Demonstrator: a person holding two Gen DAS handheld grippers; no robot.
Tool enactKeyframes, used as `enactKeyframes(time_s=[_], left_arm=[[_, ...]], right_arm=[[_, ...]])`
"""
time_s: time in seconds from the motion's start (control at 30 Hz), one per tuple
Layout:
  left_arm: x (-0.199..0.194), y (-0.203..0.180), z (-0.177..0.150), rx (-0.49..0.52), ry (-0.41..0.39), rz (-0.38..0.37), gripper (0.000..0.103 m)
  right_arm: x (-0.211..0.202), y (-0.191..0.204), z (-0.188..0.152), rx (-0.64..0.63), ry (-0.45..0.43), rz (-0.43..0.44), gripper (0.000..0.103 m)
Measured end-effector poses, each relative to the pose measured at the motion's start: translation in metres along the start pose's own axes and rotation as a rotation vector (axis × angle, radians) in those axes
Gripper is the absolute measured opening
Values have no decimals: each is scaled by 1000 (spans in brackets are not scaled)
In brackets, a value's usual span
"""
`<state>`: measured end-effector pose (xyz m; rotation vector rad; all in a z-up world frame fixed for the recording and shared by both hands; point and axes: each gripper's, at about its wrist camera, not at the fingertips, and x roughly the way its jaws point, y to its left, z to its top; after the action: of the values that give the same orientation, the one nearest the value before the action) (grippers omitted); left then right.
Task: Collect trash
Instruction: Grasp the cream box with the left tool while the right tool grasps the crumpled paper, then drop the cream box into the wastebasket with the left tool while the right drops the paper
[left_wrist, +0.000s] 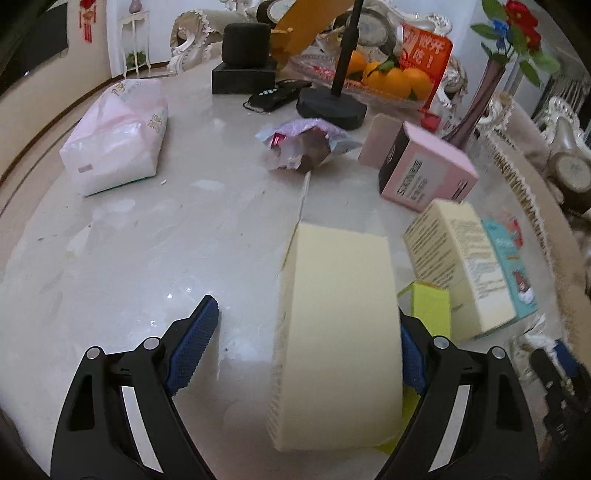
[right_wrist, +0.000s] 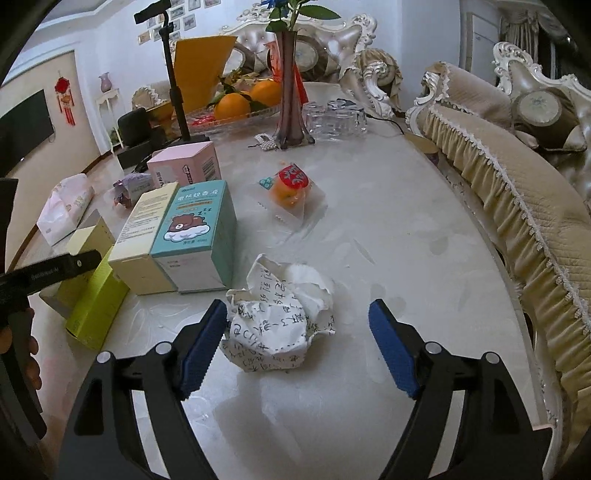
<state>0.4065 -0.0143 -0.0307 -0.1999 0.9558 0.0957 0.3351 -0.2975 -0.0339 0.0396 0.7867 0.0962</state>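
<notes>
My left gripper (left_wrist: 310, 336) is open, with a pale yellow box (left_wrist: 338, 332) lying between its fingers, close against the right pad; the left pad stands apart from it. My right gripper (right_wrist: 297, 339) is open around a crumpled white paper with handwriting (right_wrist: 280, 321), which lies on the table near the left pad. A crumpled purple snack wrapper (left_wrist: 303, 147) lies farther back on the table. An orange-and-red sealed snack packet (right_wrist: 293, 194) lies beyond the paper.
The marble table (left_wrist: 147, 240) holds a pink tissue pack (left_wrist: 114, 140), a pink box (left_wrist: 428, 173), a cream box (left_wrist: 461, 266), a teal box (right_wrist: 199, 236), a lime box (right_wrist: 96, 299), a fruit tray (left_wrist: 388, 81), a phone-stand base (left_wrist: 332, 107) and a vase (right_wrist: 291, 85). A sofa (right_wrist: 517, 206) borders the right.
</notes>
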Motion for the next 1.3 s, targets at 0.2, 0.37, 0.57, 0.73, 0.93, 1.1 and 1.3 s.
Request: enactKeyframes(time_s=[0.2, 0.37, 0.57, 0.73, 0.93, 1.1, 1.3], left_arm=[[-1, -4, -6, 72, 7, 22, 80], [-5, -2, -7, 145, -2, 45, 47], [-21, 11, -14, 170, -31, 52, 46], [-68, 25, -30, 175, -95, -18, 46], [-145, 46, -83, 169, -178, -145, 46], [-205, 58, -172, 221, -194, -228, 46], [-244, 66, -284, 273, -137, -264, 47]], right_arm=[[9, 4, 1, -1, 38, 29, 75], [11, 5, 0, 9, 60, 58, 49], [-14, 5, -6, 46, 19, 82, 43], [-58, 17, -15, 1, -41, 114, 44], [-124, 37, -63, -39, -102, 210, 44], [-181, 60, -138, -97, -102, 331, 44], [-233, 85, -229, -141, -18, 432, 44]])
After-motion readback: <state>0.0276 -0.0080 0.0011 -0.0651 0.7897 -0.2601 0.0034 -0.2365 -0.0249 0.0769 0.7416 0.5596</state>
